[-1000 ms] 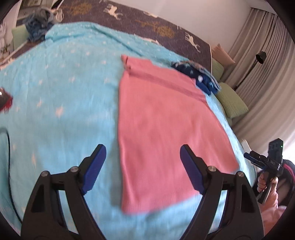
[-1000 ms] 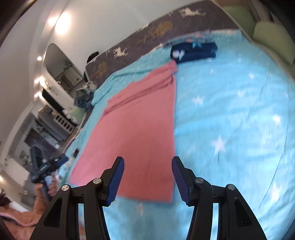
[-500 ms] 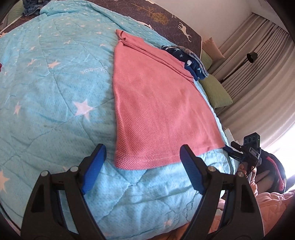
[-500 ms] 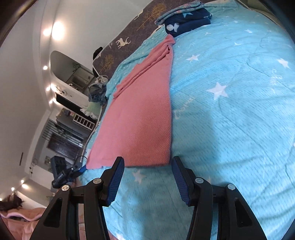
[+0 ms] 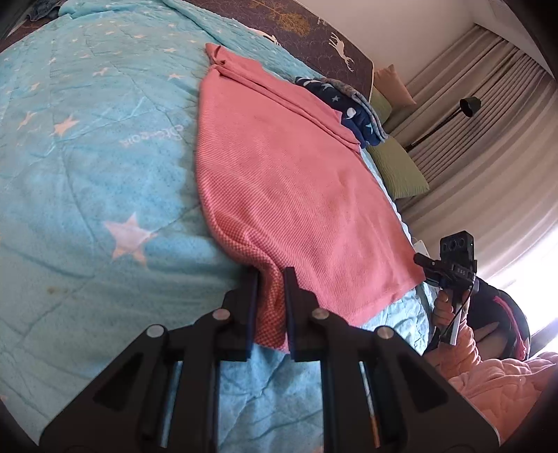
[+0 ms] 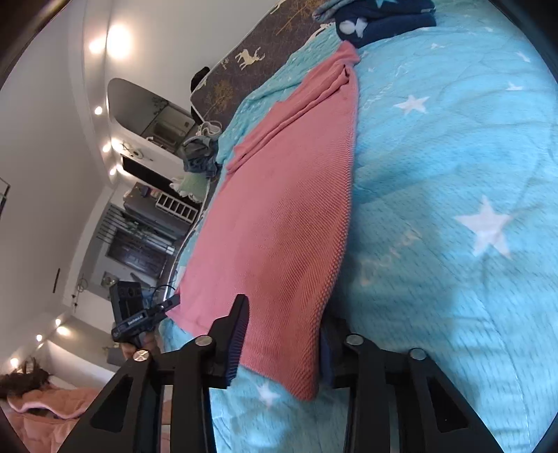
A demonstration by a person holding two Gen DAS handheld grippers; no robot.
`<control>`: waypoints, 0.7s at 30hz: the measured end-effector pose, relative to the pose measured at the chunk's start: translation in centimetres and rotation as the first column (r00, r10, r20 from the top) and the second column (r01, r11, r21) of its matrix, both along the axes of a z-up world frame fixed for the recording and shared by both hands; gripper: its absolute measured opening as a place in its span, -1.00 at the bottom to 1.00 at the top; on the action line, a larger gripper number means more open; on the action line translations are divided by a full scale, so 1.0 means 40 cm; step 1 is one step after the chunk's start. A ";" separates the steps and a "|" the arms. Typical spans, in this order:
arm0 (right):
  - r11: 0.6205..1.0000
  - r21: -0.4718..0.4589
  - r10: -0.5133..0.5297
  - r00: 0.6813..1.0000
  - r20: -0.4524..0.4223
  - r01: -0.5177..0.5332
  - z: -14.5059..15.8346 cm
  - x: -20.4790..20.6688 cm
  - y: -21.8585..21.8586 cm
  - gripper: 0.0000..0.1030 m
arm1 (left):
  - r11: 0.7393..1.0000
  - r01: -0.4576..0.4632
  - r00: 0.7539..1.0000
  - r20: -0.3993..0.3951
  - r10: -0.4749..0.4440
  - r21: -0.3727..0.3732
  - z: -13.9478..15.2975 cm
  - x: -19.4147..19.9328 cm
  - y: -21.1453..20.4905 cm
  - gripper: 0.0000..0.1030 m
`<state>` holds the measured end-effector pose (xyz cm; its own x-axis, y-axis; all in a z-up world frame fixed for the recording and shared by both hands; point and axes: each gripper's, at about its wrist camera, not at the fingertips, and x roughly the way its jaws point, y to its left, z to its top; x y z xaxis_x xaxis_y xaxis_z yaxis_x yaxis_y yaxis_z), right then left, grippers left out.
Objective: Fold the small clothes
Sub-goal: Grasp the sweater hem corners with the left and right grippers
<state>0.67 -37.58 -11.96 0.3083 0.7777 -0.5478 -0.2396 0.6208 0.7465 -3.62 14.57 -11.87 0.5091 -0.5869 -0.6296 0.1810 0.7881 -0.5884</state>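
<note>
Pinching pink garment (image 5: pixel 296 181) hem corners, quilt (image 5: pixel 87 167) beneath

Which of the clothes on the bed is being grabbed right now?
The pink knit garment, spread flat on the blue star quilt. Both grippers pinch its near corners. The dark blue starred clothes lie folded by the headboard, untouched.

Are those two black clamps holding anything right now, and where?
Both grip the pink garment: the left gripper pinches one near-hem corner, the right gripper the other.
</note>
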 end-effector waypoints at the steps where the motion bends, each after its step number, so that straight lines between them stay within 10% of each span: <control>1: 1.000 -0.012 0.003 1.000 -0.007 -0.003 -0.006 0.005 0.005 -0.73 | 1.000 -0.006 1.000 -0.008 0.006 -0.009 -0.002 0.004 0.000 -0.70; 14: 0.997 0.055 -0.056 0.997 -0.060 0.060 -0.032 0.000 -0.026 -0.94 | 1.000 -0.002 0.991 0.136 0.005 -0.021 0.092 -0.058 0.019 -0.84; 21: 0.996 0.064 -0.061 0.996 -0.059 0.065 -0.030 -0.009 -0.033 -0.94 | 0.998 -0.048 0.998 0.037 0.049 -0.041 0.031 -0.039 0.050 -0.82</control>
<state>0.31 -38.88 -13.16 0.3277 0.7927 -0.5141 -0.1573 0.5823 0.7976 -5.18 16.55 -10.65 0.5607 -0.5853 -0.5857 0.1661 0.7724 -0.6130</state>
